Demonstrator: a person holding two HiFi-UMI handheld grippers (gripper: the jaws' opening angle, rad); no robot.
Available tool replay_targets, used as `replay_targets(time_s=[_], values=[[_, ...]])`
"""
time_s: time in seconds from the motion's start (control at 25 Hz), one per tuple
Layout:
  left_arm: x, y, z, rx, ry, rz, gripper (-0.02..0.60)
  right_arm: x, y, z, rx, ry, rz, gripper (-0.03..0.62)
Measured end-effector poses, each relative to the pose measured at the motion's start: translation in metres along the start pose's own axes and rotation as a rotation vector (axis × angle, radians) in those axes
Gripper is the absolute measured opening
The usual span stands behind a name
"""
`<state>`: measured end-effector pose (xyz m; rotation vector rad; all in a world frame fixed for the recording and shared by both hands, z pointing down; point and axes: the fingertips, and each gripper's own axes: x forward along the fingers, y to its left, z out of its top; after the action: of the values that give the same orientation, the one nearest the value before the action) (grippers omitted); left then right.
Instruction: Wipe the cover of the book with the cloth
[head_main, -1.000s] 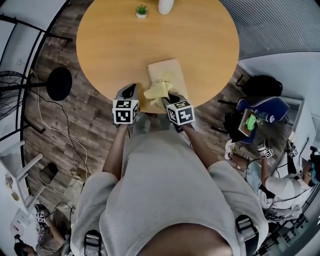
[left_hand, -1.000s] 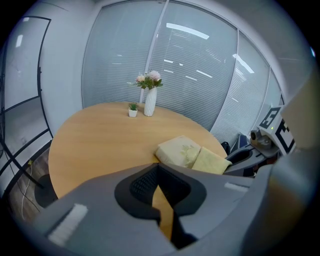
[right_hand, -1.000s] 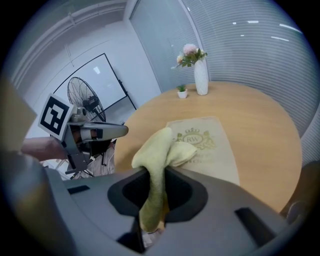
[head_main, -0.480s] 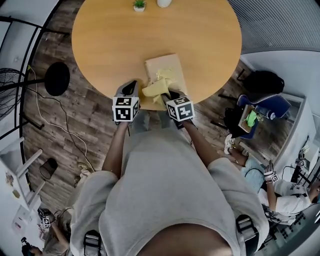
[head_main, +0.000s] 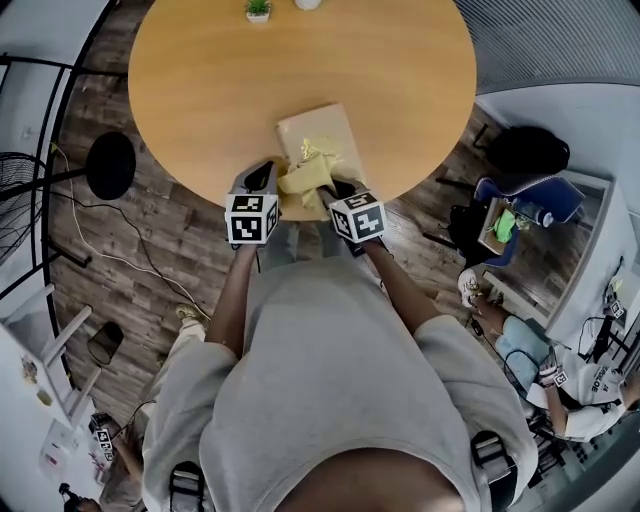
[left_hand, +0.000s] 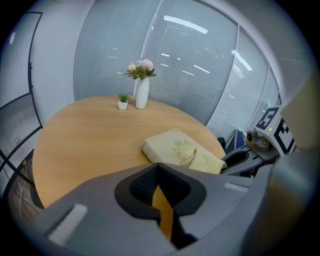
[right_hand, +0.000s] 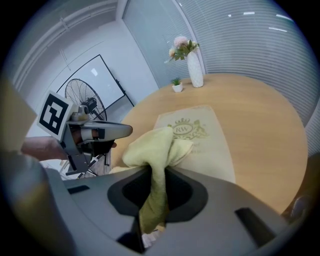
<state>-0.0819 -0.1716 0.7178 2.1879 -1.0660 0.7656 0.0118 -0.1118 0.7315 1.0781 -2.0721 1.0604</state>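
One cream book (head_main: 322, 135) lies near my edge of the round surface (head_main: 220, 80), with the yellow cloth (head_main: 305, 178) bunched over its near end. My right gripper (head_main: 333, 192) has its fingers clenched on that cloth. My left gripper (head_main: 262, 180) sits just beside the book, fingers pressed together on nothing. Far across stand a white vase (left_hand: 142, 92) and a small potted plant (left_hand: 122, 102).

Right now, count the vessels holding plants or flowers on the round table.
2. A small potted plant stands near the table's far edge; a white vase of pink flowers stands close beside it on its right. None seems hidden.
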Motion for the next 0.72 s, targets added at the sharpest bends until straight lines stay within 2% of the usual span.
replay_targets(time_s=[0.72], values=[[0.022,-0.036,0.014,0.046,0.014,-0.017,0.009,-0.026,-0.041,-0.005,0.041,-0.036,-0.004,0.072]])
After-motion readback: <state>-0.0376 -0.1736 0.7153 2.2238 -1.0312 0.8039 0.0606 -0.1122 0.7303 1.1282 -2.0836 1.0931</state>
